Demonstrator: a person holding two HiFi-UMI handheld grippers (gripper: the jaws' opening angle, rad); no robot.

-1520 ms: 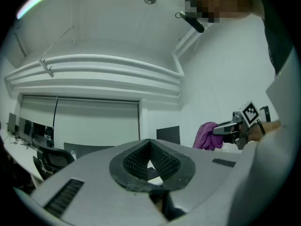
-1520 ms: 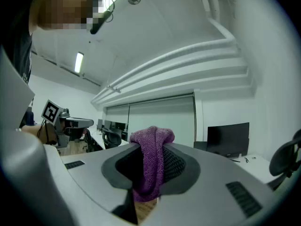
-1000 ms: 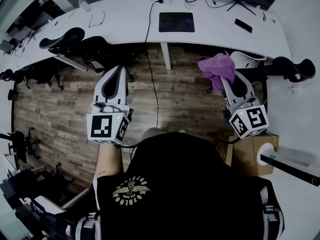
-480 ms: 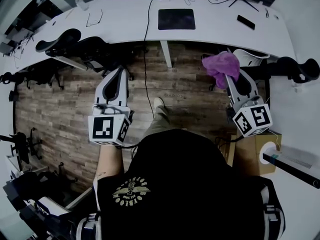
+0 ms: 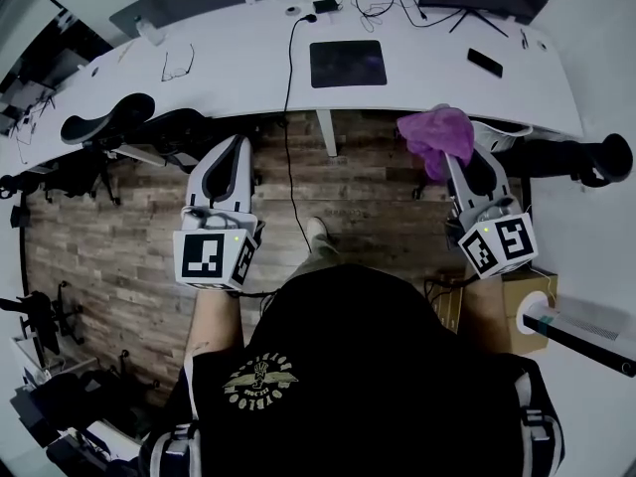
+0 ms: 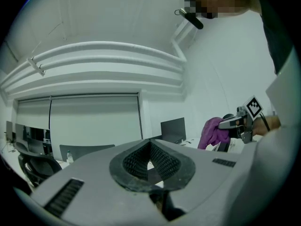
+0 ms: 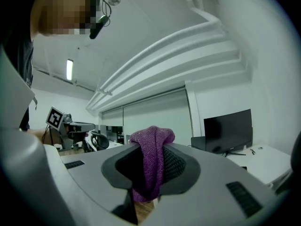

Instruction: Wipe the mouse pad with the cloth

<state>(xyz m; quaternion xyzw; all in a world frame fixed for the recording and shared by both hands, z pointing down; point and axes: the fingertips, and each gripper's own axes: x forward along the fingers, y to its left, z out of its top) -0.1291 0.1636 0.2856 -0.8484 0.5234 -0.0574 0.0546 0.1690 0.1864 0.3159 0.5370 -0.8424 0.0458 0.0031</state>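
Note:
The dark mouse pad [image 5: 348,64] lies flat on the white desk [image 5: 248,73], well ahead of both grippers. My right gripper [image 5: 449,155] is held over the floor, short of the desk's front edge, shut on the purple cloth [image 5: 437,137], which bunches out past its tips. In the right gripper view the cloth [image 7: 153,154] hangs pinched between the jaws of the right gripper [image 7: 150,168]. My left gripper [image 5: 238,142] is level with it on the left, shut and holding nothing. The left gripper [image 6: 149,163] points upward, with the cloth [image 6: 212,132] off to its right.
On the desk are glasses [image 5: 177,64], a black phone [image 5: 484,63], a monitor stand [image 5: 477,8] and a cable [image 5: 291,87] running down to the floor. Office chairs [image 5: 134,117] stand at the left and far right [image 5: 586,155]. A cardboard box [image 5: 517,306] sits to my right.
The person has stepped toward the desk; a foot has come into view. The desk and mouse pad now sit lower in the view, nearer the grippers. Cloth still held.

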